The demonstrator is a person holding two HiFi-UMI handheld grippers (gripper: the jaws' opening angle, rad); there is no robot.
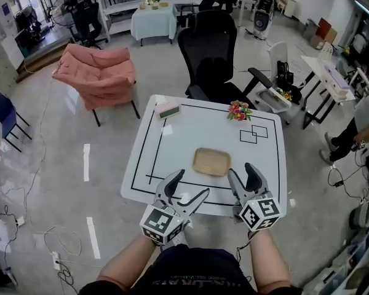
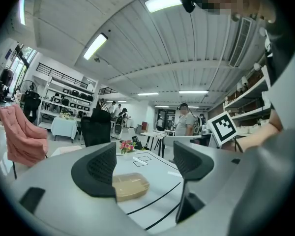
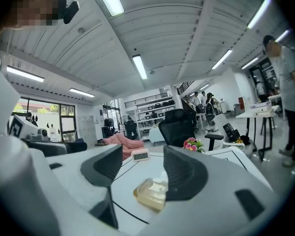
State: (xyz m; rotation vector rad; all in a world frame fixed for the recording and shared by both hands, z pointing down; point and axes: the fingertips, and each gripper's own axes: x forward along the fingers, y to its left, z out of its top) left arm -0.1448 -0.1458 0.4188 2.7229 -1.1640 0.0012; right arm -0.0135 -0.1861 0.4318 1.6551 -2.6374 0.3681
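Tray (image 1: 211,161) on table (image 1: 265,165); flowers (image 1: 238,110) behind right, clock (image 1: 168,110) behind left.

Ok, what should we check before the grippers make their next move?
1. The left gripper is open, with nothing gripped: ok.
2. The right gripper is open, with nothing gripped: ok.
3. The tan tray lies flat on the white table and touches neither gripper: ok.
4. Space around the tray: the flowers and the pink clock sit at the far edge, well apart from it: ok.
5. Whether anything is inside the tray: cannot tell.
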